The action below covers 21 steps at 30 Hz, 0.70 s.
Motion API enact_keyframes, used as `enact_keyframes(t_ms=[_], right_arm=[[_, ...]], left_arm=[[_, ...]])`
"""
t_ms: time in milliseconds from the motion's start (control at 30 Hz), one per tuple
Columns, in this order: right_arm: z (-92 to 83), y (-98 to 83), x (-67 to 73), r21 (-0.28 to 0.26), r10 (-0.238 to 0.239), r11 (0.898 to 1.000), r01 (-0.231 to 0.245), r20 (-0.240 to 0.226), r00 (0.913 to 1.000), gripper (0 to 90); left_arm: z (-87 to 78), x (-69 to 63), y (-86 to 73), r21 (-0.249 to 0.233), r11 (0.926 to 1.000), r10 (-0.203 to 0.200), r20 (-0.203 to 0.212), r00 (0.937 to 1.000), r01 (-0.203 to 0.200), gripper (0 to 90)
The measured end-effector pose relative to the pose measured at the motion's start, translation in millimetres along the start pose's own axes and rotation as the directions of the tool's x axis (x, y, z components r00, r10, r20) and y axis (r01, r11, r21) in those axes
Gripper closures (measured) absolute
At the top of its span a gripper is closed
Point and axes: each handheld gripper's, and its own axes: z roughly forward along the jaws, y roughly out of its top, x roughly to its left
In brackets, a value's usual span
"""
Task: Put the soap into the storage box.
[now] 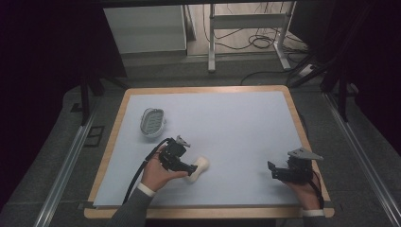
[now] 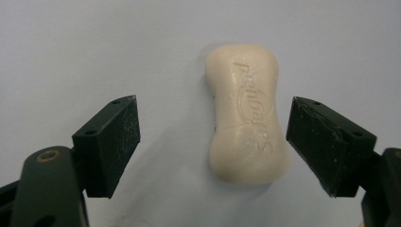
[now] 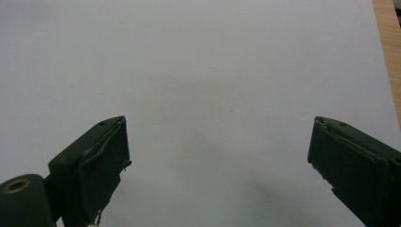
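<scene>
A cream bar of soap (image 1: 200, 167) with embossed lettering lies flat on the pale mat, front left of centre. My left gripper (image 1: 192, 169) is right over it. In the left gripper view the soap (image 2: 246, 113) lies between the open jaws of the left gripper (image 2: 213, 118), close to the right-hand jaw and clear of the other. A white oval soap dish (image 1: 152, 121) with a ribbed inside stands farther back on the left. My right gripper (image 1: 273, 170) hovers near the front right, and in its own view the right gripper (image 3: 217, 137) is open over bare mat.
The mat covers a wood-rimmed table (image 1: 204, 89). Its wooden edge (image 3: 387, 42) shows at the right of the right gripper view. Beyond the table are a desk frame (image 1: 211, 42) and floor cables (image 1: 257, 40). Dark rails run along both sides.
</scene>
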Motion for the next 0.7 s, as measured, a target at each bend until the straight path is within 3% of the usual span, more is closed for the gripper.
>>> enact_keyframes(t_ms=[700], right_arm=[[1.4,-0.7,1.1,0.008,-0.008,1.0,0.008,0.002,1.0,5.8]], left_arm=[[31.9,-17.0,11.9,0.091,0.9948,0.047,-0.015,0.9988,-0.046,24.9]])
